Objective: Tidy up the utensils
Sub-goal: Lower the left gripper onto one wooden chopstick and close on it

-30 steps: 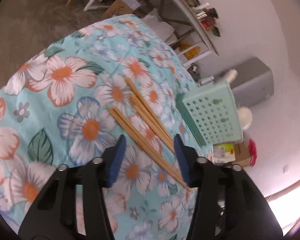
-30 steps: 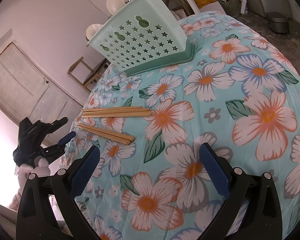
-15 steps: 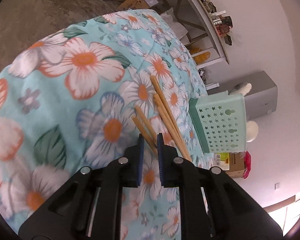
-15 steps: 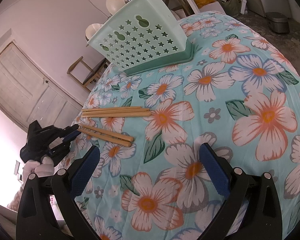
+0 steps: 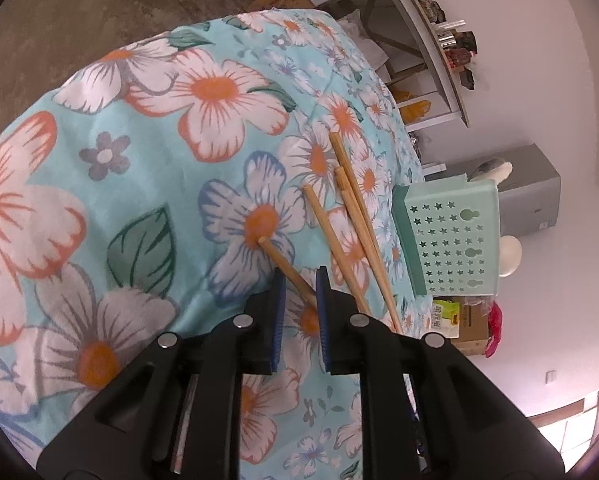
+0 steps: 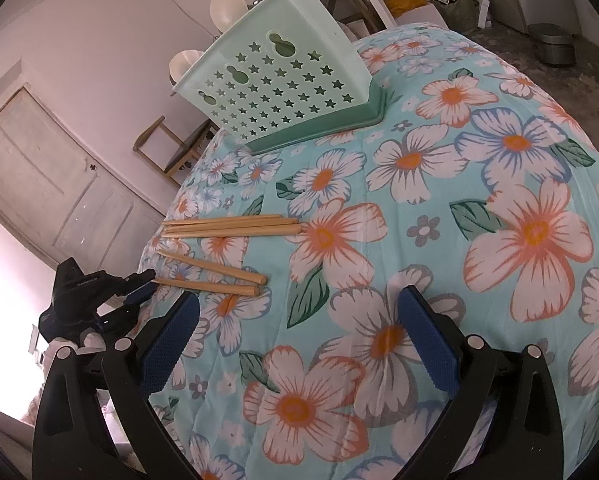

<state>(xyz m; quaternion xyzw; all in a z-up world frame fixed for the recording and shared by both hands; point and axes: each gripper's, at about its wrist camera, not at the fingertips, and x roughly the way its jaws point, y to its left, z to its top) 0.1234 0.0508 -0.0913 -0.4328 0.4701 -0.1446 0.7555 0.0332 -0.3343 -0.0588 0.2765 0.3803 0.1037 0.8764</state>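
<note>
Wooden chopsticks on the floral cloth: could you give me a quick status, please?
Left gripper shut on one wooden chopstick. Right gripper open, over the floral tablecloth. Three chopsticks still lying loose. Mint star-punched basket unobstructed.

Only one printed label shows: a yellow-green sticker [image 5: 445, 315] on the brown cardboard box [image 5: 469, 330] at the lower right of the left wrist frame. It carries dark characters, too small and blurred to read. No other text, brand or number is legible.
</note>
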